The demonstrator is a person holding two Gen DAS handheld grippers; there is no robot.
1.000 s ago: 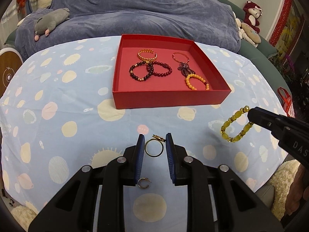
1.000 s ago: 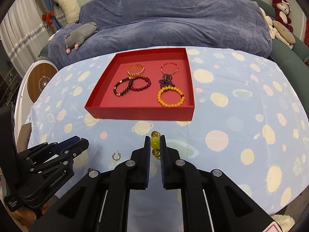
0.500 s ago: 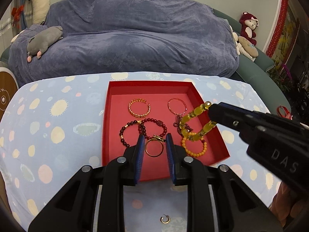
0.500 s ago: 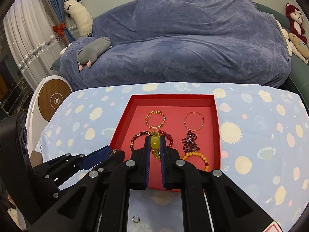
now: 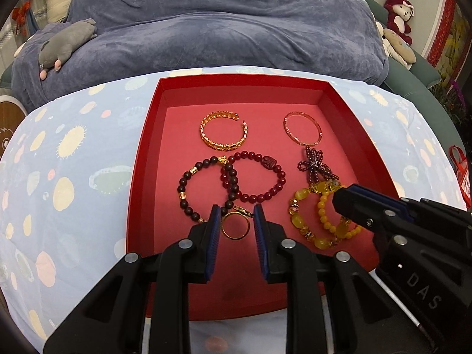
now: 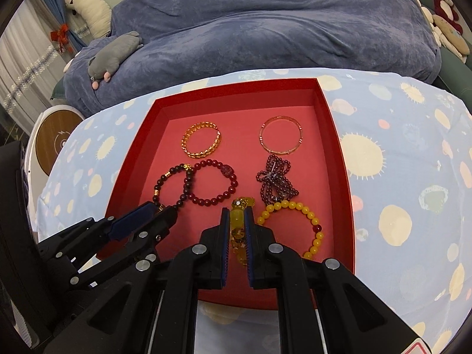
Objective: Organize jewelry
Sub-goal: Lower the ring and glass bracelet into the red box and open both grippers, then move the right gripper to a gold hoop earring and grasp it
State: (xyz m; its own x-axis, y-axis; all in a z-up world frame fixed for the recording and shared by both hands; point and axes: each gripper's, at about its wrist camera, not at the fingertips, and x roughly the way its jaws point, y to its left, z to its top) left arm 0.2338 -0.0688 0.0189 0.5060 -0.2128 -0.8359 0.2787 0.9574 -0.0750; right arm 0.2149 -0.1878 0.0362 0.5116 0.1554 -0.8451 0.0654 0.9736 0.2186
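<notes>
Red tray (image 5: 141,159), shallow, on a bench under a pale-blue spotted cloth (image 5: 73,153).

Contents, far row: gold open cuff bangle (image 5: 223,134); rose-gold bangle (image 5: 302,128). Middle row: dark bead bracelet (image 5: 188,191) overlapping red bead bracelet (image 5: 256,180); purple bead bow (image 5: 315,166). Near right: orange bead bracelet (image 6: 309,221).

Left gripper (image 5: 235,230): over the tray's near part, jaws narrowed onto a gold ring (image 5: 235,226), its top ornament beside the dark bead bracelet.

Right gripper (image 6: 236,236): jaws clamped on a yellow chunky bead bracelet (image 5: 301,221), which hangs partly over the orange bead bracelet.

Background: blue-covered sofa (image 5: 224,29); grey plush toy (image 5: 66,44).
</notes>
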